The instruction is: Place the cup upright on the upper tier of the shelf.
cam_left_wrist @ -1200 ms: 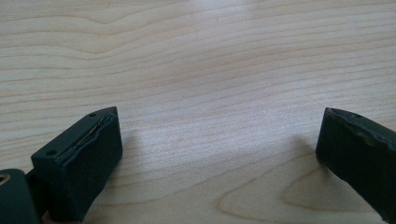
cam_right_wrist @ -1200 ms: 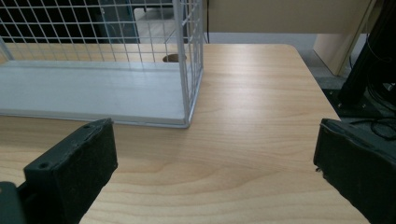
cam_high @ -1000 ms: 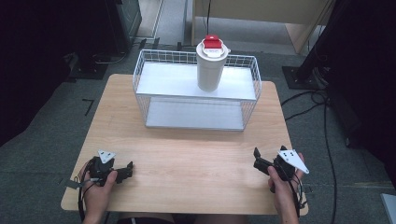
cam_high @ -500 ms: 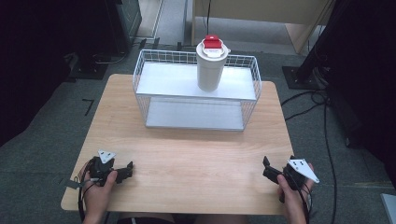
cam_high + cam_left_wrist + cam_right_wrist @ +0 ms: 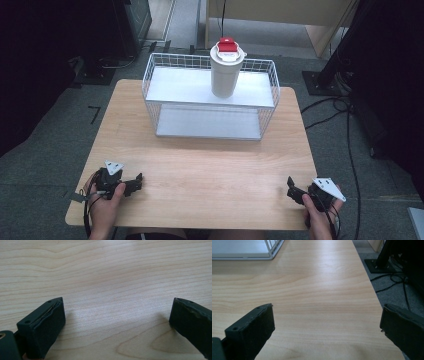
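Wooden table [image 5: 200,170]: white wire basket [image 5: 210,102] at far edge, white cup [image 5: 226,70] inside; left tool [image 5: 136,181], right tool [image 5: 292,186] both spread wide, empty.

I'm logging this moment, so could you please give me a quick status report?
Left claw open, empty, near table edge. Right claw open, empty, at right corner. White cup with red lid upright on wire rack. Nothing between.

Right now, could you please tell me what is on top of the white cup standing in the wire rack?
The cup carries a white lid with a red cap on it. The lid covers the inside, so its contents cannot be seen.
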{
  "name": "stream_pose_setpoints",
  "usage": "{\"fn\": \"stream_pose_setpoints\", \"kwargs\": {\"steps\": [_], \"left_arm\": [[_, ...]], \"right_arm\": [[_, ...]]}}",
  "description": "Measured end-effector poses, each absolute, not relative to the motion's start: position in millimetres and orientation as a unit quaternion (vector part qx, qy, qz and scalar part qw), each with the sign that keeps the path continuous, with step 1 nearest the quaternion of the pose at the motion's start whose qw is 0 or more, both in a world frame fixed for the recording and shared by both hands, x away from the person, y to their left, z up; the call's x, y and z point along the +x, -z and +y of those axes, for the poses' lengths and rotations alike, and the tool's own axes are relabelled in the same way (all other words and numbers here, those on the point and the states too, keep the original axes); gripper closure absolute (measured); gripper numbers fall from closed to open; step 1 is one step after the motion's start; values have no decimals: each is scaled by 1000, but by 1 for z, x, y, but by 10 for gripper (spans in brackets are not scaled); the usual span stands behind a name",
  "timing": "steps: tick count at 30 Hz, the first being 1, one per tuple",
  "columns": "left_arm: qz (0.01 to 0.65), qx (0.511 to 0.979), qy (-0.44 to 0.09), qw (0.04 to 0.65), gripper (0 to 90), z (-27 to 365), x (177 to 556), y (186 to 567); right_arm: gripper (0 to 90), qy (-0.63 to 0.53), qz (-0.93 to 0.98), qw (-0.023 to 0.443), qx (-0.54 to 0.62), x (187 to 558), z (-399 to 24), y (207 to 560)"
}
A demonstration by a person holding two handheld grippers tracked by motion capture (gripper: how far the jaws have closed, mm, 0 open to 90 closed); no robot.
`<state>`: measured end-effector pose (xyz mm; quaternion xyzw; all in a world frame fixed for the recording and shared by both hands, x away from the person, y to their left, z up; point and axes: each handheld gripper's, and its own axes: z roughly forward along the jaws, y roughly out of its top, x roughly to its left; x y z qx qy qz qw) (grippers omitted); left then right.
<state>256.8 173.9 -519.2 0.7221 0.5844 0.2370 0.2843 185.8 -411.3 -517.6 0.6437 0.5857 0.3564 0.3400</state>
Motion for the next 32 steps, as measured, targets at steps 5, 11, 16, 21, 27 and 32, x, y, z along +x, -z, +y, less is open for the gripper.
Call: {"fn": "stream_pose_setpoints", "kwargs": {"steps": [5,11,16,21,27,32], "left_arm": [[584,722,-237,284,8,174,257,519],[584,722,-237,284,9,174,257,519],[584,722,-237,284,9,174,257,519],[584,722,-237,284,9,174,257,519],[584,722,-237,284,9,174,257,519],[584,722,-237,284,9,174,257,519]], "right_arm": [[0,-347,598,327,644,184,-412,521],[0,-323,624,307,642,182,-412,523],[0,-305,641,289,642,182,-411,524],[0,-289,654,264,647,182,-412,528],[0,-298,661,267,634,178,-415,530],[0,-298,661,267,635,178,-415,530]]}}
